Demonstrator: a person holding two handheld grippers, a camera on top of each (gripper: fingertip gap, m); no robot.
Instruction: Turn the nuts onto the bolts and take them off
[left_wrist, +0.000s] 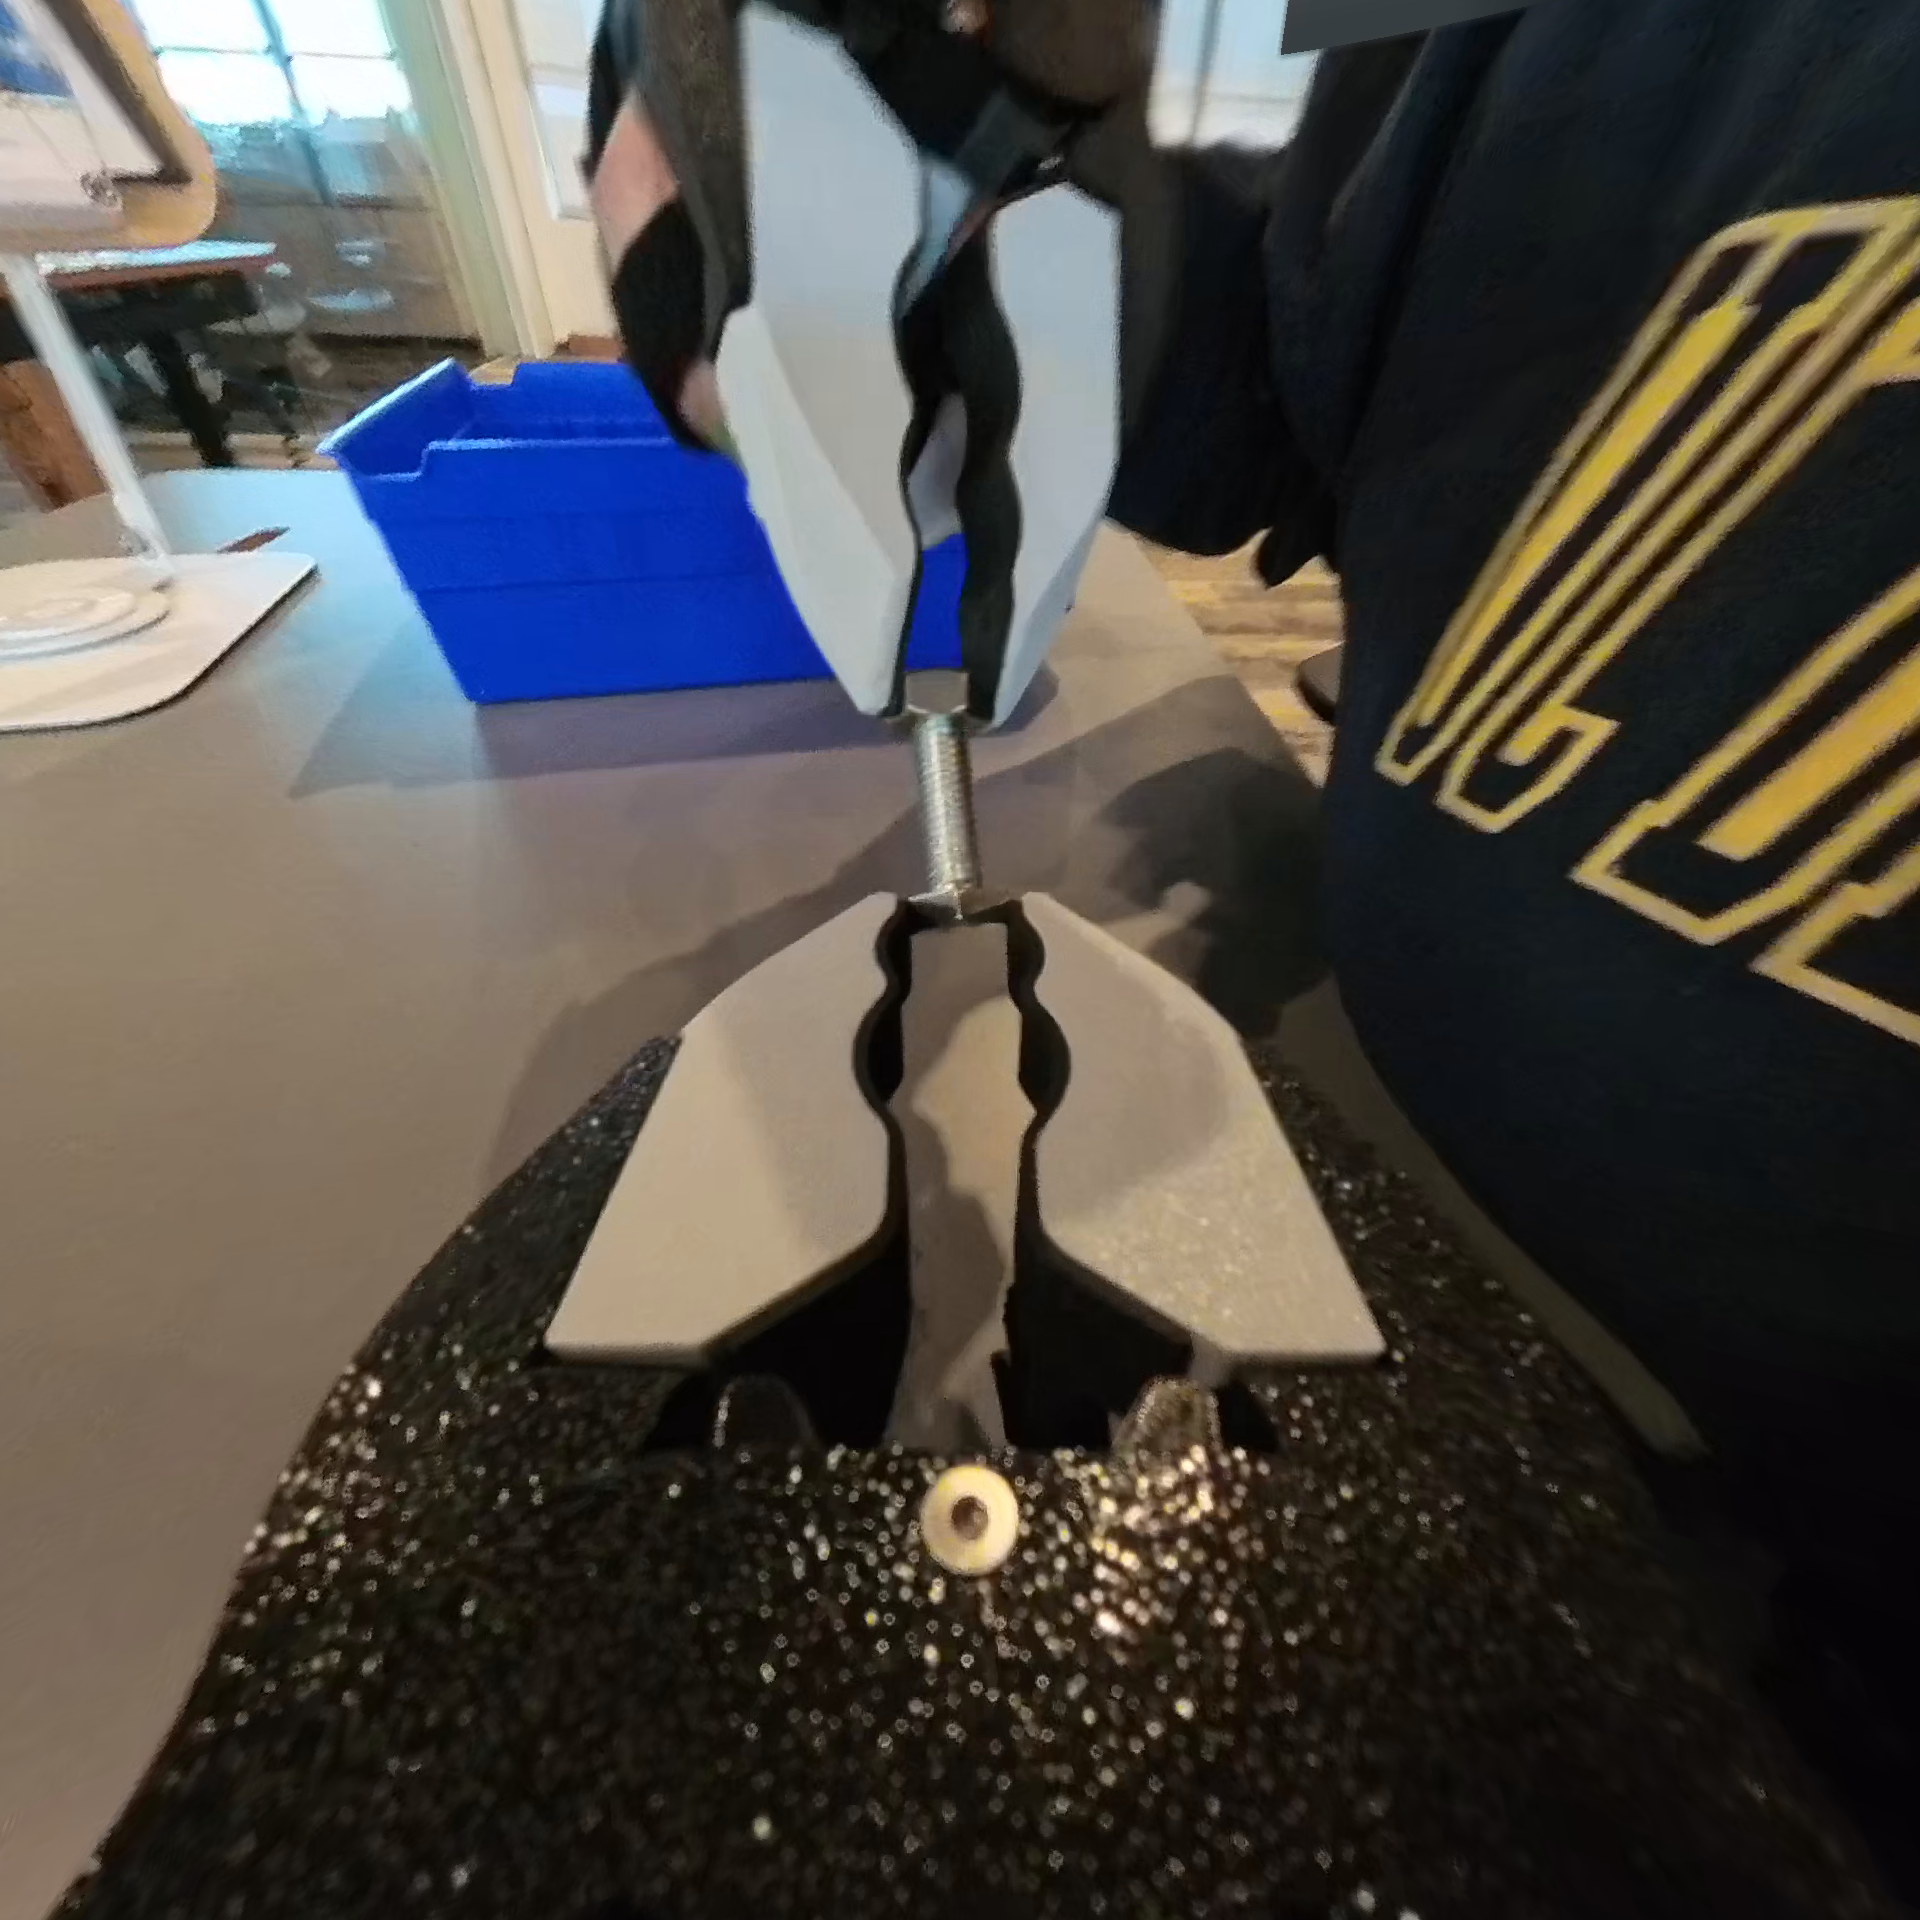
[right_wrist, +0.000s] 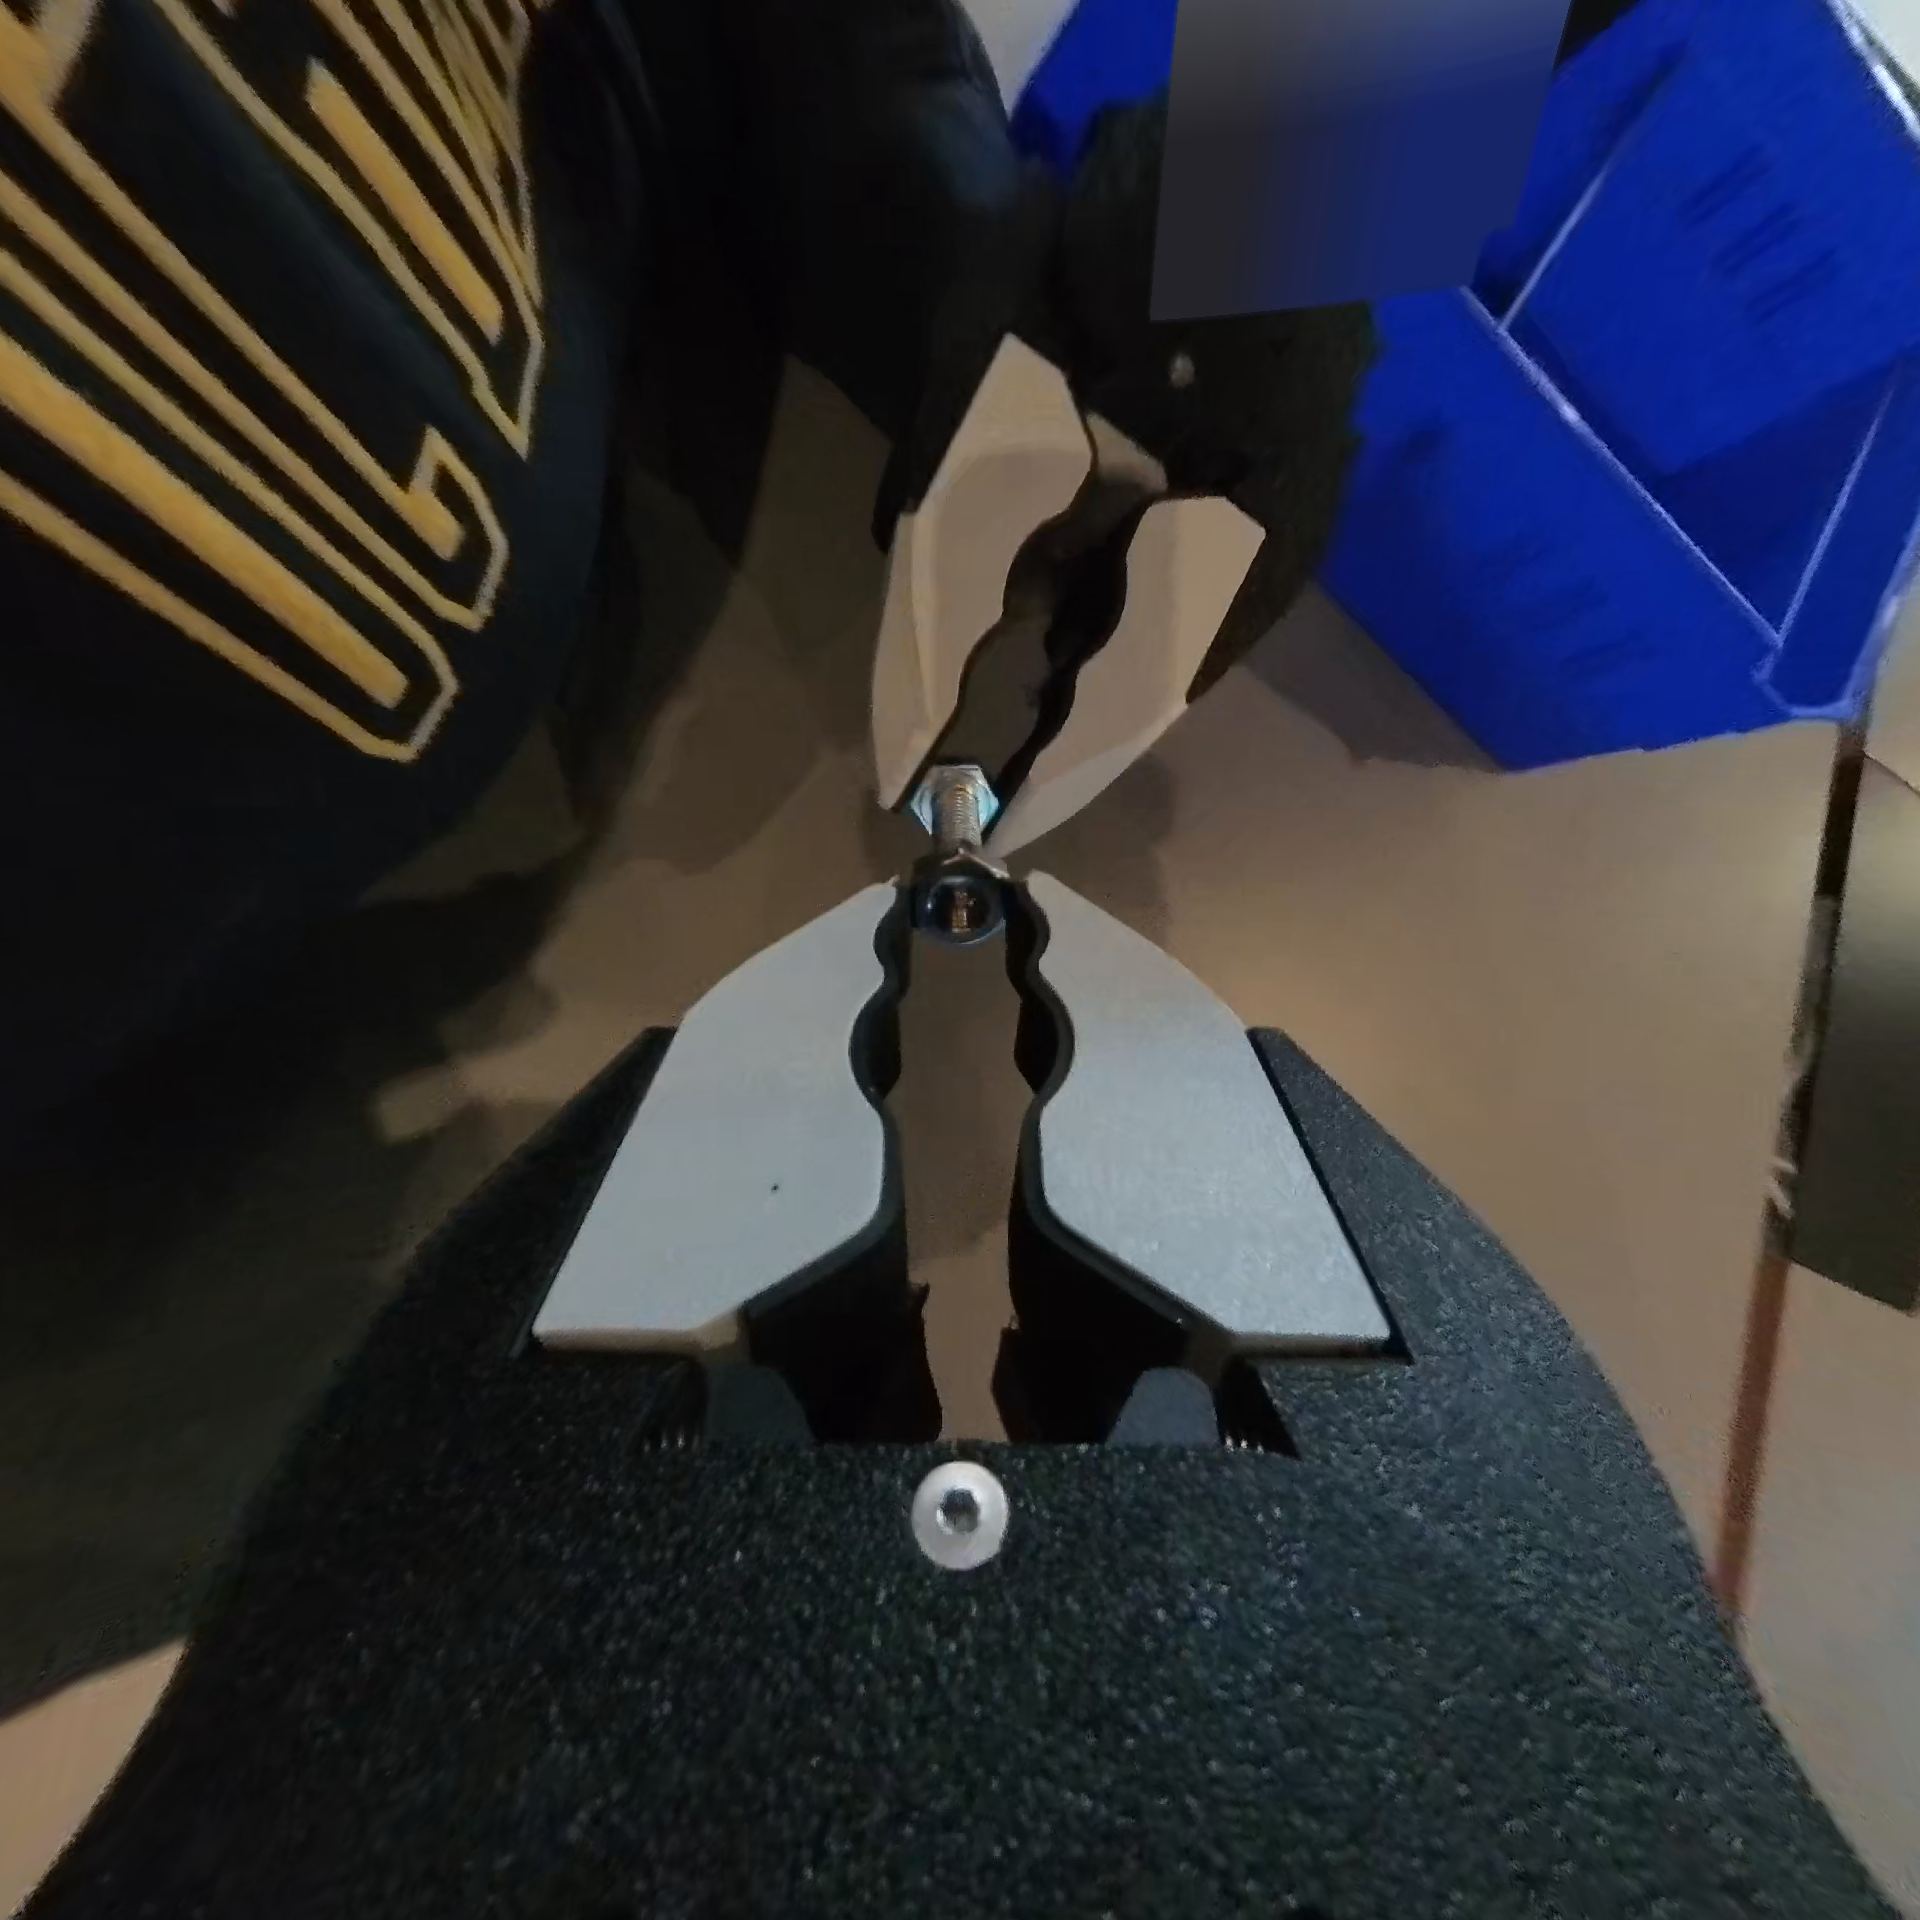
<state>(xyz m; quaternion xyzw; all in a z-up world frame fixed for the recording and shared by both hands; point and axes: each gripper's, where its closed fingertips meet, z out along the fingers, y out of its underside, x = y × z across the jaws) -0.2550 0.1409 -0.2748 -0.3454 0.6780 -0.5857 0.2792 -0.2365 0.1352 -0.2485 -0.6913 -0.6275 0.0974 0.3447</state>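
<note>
Left gripper (left_wrist: 956, 916): clenched on the nut (left_wrist: 952, 912), pinched right at the fingertips. The rest of the jaw gap behind it is empty.

Right gripper (right_wrist: 956, 902): clenched on the head end of the bolt (left_wrist: 945, 810). In its own view the round socket head sits between its tips, facing the camera.

The two grippers are tip to tip, with the bolt bridging them in the air above the table (left_wrist: 312, 935). Bare thread is exposed along the whole span between the two sets of tips, so the nut sits near the bolt's free end. I can't tell how far it is threaded on.

The blue bin (left_wrist: 582, 561) is on the table beyond the right gripper, ahead and to the left of the left gripper. The person's dark sweatshirt (left_wrist: 1558, 727) with yellow lettering is close on the left gripper's right side.
</note>
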